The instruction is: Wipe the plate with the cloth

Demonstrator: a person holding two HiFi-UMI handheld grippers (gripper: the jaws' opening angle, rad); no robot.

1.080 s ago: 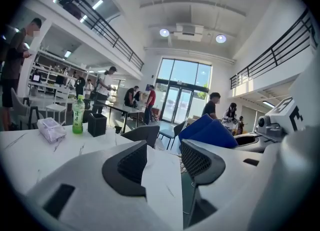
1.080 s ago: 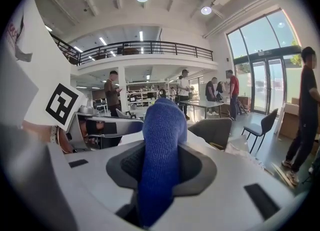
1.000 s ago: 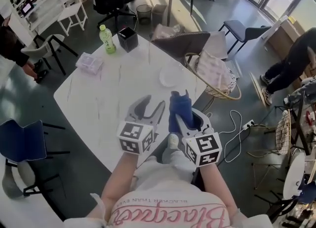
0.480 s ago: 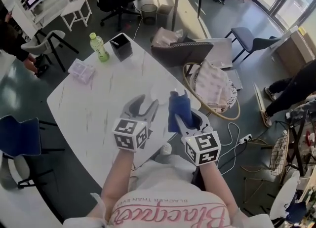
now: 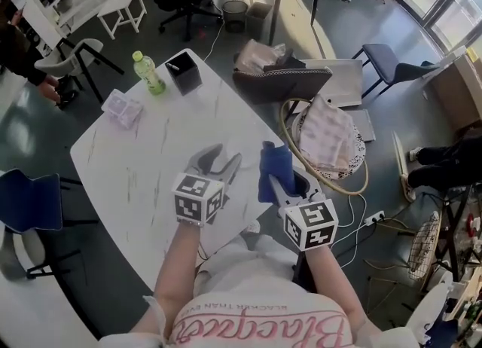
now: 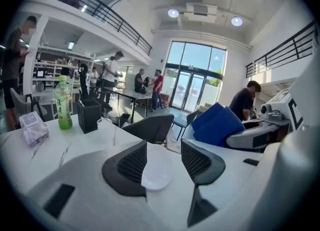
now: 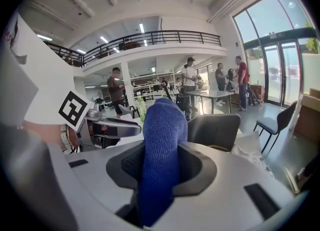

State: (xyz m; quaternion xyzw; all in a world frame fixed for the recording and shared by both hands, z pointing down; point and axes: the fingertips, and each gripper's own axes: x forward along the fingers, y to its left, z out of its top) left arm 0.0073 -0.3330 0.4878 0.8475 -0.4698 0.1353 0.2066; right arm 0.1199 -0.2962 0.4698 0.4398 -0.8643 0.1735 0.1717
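Observation:
A small white plate (image 6: 157, 169) lies on the white marble table (image 5: 143, 158), framed between the open jaws of my left gripper (image 6: 164, 147). I cannot tell whether the jaws touch its rim. In the head view the left gripper (image 5: 224, 157) covers most of the plate. A folded blue cloth (image 5: 275, 164) stands up from my right gripper (image 5: 280, 185), which hangs just right of the left one near the table's edge. The right gripper view shows that gripper (image 7: 161, 151) shut on the blue cloth (image 7: 161, 140).
At the table's far end stand a green bottle (image 5: 147, 72), a black box (image 5: 183, 71) and a clear packet (image 5: 124, 108). A dark chair (image 5: 282, 79) and a round basket of fabric (image 5: 325, 139) sit past the right edge. People stand in the background.
The left gripper has come up to the plate, which now sits between its jaws instead of ahead of them. The right gripper still holds the cloth beside it.

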